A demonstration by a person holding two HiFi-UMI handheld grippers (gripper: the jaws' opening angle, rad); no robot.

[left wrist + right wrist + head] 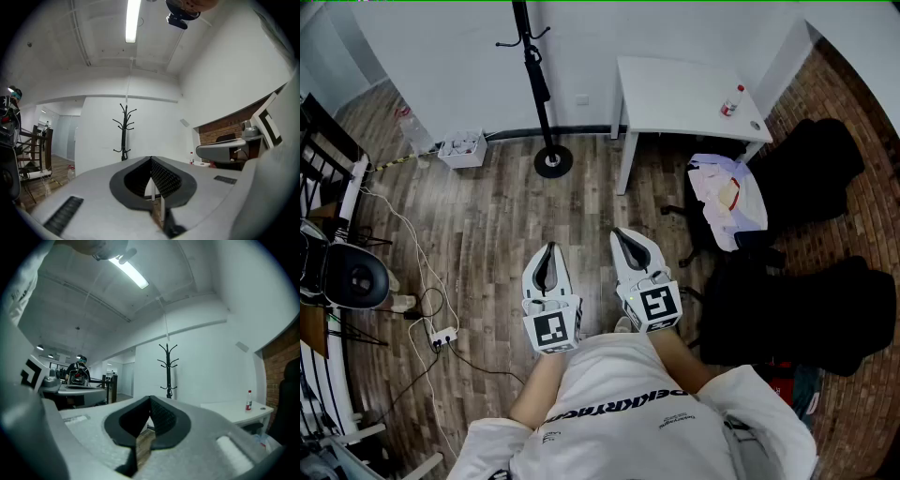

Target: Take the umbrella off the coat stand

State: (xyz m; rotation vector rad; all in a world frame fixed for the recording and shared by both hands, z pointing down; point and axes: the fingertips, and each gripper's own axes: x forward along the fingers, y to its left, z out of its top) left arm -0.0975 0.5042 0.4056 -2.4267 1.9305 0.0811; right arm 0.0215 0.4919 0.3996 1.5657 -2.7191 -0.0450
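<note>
A black coat stand (546,122) rises from a round base by the white back wall. A folded black umbrella (537,77) hangs along its pole. My left gripper (549,248) and right gripper (622,234) are held side by side over the wood floor, well short of the stand and pointing level toward it. Both are shut with nothing between the jaws. In the left gripper view the stand (124,133) is far off beyond the closed gripper (151,160). It is also distant in the right gripper view, where the stand (168,366) shows above the closed gripper (150,400).
A white table (675,94) with a bottle (731,100) stands right of the stand. Black chairs (811,169) and a white bag (727,197) crowd the right side. A white box (462,148) sits by the wall. Cables and a power strip (441,336) lie at the left.
</note>
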